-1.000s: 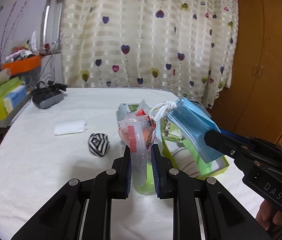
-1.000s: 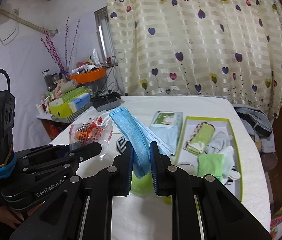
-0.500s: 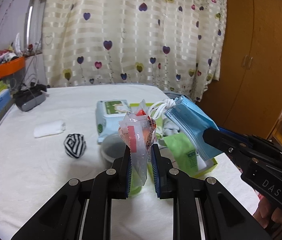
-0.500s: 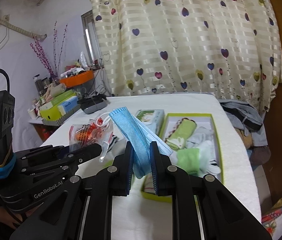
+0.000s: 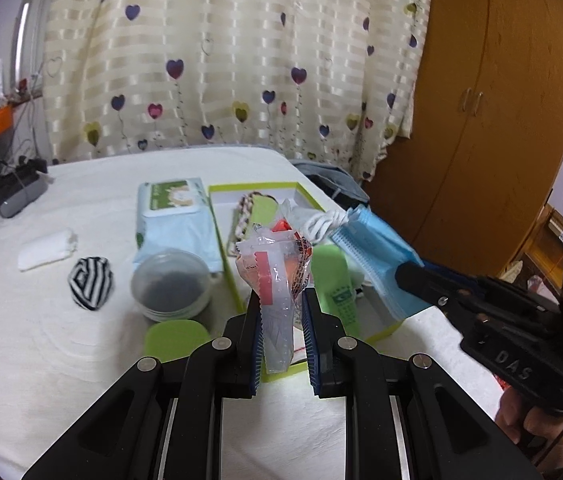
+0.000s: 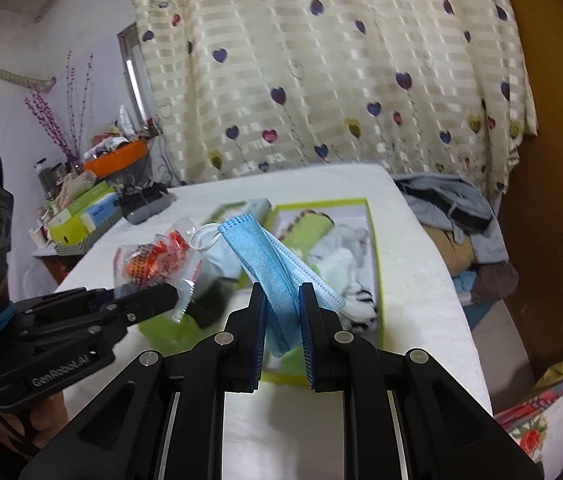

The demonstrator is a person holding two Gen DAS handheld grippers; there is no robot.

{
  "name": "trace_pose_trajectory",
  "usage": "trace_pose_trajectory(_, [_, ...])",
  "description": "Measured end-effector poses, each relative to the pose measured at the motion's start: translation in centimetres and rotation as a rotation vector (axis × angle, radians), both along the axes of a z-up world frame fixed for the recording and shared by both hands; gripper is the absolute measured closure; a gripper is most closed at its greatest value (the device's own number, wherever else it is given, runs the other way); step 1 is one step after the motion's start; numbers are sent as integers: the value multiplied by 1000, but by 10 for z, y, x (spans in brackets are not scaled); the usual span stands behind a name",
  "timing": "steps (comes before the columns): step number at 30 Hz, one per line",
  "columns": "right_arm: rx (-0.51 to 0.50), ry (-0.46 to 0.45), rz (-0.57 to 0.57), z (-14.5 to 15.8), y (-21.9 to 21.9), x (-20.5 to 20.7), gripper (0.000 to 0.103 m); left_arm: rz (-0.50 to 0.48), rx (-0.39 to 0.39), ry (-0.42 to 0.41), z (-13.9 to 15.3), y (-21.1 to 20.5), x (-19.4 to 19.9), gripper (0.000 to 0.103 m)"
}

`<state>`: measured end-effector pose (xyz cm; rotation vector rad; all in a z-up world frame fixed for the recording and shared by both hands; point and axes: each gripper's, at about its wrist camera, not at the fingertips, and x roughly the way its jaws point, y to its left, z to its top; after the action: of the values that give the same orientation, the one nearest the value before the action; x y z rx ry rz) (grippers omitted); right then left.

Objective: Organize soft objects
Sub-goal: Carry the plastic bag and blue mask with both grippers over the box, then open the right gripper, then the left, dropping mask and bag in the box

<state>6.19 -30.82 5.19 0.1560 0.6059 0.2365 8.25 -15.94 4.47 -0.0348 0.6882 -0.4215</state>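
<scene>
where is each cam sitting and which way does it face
Left wrist: on the left gripper, facing along its jaws down over the white table toward the curtain; the jaws clamp a clear packet; the right gripper and a hand show at right.
Right wrist: on the right gripper, facing the same table; its jaws clamp a blue mask; the left gripper shows at left.
Shared: green box, packet, mask, curtain.

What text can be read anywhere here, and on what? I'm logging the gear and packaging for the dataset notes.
"DAS" on the right gripper body.
"GenRobot.AI" on the left gripper body.
Print on the wet wipes pack, the green sachet, the clear snack packet and the side-shelf boxes: too blurred to read.
</scene>
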Motion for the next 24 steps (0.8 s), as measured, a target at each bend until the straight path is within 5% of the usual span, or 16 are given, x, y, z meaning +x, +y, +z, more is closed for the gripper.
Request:
trace_pose_trajectory(9, [-16, 113, -10, -36, -8, 22, 86, -22, 7, 37, -13, -13, 11, 86])
trace_pose_trajectory(24, [-48, 147, 14, -52, 4, 75, 86, -10, -13, 70, -24, -10, 28, 86])
